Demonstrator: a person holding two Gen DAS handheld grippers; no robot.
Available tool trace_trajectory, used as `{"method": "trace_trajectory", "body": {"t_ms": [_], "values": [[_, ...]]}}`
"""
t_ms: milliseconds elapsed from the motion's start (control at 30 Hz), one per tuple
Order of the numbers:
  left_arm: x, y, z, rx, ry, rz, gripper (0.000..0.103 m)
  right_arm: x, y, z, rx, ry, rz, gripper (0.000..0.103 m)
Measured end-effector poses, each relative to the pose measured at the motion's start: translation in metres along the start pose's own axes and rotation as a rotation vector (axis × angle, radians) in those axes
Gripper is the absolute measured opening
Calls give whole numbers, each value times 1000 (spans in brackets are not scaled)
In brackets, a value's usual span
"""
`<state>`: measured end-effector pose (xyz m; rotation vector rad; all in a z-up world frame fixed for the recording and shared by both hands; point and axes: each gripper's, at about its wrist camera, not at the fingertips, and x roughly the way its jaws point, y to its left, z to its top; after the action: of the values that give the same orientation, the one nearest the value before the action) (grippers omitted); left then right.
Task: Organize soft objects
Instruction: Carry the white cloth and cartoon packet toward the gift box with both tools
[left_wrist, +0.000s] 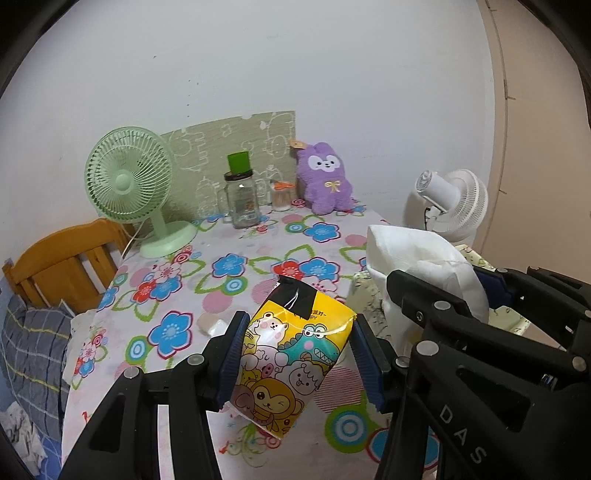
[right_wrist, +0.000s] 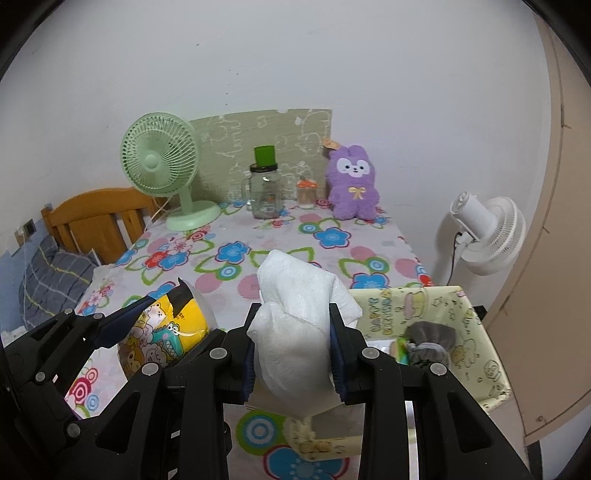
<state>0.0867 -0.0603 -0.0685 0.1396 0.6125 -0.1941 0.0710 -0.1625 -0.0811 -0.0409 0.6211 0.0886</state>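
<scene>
My left gripper (left_wrist: 295, 354) is shut on a yellow cartoon tissue pack (left_wrist: 291, 365) and holds it above the flowered table. The pack also shows at the left of the right wrist view (right_wrist: 166, 332). My right gripper (right_wrist: 293, 354) is shut on a soft white cloth bundle (right_wrist: 295, 325), held just left of a pale yellow fabric basket (right_wrist: 484, 369). The bundle also shows in the left wrist view (left_wrist: 424, 266). The basket holds a grey drawstring pouch (right_wrist: 432, 338) and a small green item (right_wrist: 400, 349). A purple plush rabbit (right_wrist: 352, 182) sits at the table's far edge.
A green desk fan (right_wrist: 162, 173), a glass jar with a green cup on top (right_wrist: 264, 188) and a small orange-capped jar (right_wrist: 307, 194) stand at the back. A white fan (right_wrist: 484, 232) stands right of the table. A wooden headboard (right_wrist: 96, 214) and bedding lie left.
</scene>
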Motion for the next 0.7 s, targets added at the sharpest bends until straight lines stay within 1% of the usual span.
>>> {"method": "trace_trajectory", "body": {"t_ms": [367, 700], "values": [[6, -29, 7, 9, 6, -3, 57, 0, -28, 1, 6, 2, -4, 35], [18, -64, 15, 50, 15, -38, 57, 1, -65, -1, 39, 6, -29, 35]]}}
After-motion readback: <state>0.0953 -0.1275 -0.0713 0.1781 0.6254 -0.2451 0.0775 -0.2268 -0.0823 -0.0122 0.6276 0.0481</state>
